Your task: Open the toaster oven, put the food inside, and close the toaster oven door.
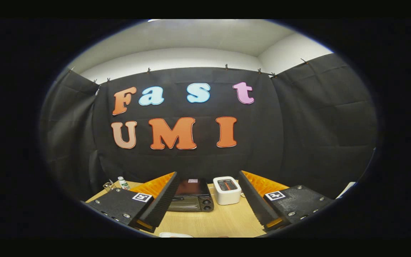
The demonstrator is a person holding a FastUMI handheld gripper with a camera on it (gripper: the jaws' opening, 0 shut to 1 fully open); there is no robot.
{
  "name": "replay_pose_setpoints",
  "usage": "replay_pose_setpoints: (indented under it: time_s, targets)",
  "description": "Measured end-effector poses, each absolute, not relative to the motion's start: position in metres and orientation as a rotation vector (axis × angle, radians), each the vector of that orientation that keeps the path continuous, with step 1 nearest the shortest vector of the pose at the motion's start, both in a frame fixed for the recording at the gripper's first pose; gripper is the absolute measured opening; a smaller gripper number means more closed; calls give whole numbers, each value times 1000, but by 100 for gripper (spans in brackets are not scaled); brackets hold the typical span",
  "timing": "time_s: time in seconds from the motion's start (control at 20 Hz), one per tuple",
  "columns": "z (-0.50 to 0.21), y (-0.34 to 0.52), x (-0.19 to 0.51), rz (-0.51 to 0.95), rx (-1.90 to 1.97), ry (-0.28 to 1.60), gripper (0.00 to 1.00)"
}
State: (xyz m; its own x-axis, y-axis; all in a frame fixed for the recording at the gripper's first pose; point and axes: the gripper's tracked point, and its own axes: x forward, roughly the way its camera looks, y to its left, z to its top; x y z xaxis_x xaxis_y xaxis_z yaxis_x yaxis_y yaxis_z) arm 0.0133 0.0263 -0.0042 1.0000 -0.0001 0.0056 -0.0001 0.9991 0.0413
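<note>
Gripper [207, 200] spread wide, holding nothing; toaster oven [192, 200] at 12 o'clock, beyond the fingers, door closed.
Oven likely heavy, rigid; door front smooth, handle unclear, grip its top edge. White toaster [227, 190] at 1 o'clock.

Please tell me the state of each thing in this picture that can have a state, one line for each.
Gripper: jaws open wide, holding nothing, above the table.
Toaster oven: door closed, standing on the wooden table beyond the fingers.
White toaster: upright beside the oven, something reddish in its top slot.
Small bottle: upright, cap on.
</note>
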Motion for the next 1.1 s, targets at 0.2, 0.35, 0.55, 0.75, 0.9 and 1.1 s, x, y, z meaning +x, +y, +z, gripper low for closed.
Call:
replay_pose_setpoints:
  time_s: [0.2,0.35,0.55,0.75,0.9,1.1]
  targets:
    - [-7,37,20,2,49,-2,99]
    - [-12,50,25,22,36,12,99]
    - [-24,73,38,53,34,47,99]
    - [-42,100,54,88,35,87,99]
    - [-62,120,67,114,26,129,99]
    - [-98,145,89,139,-8,217,99]
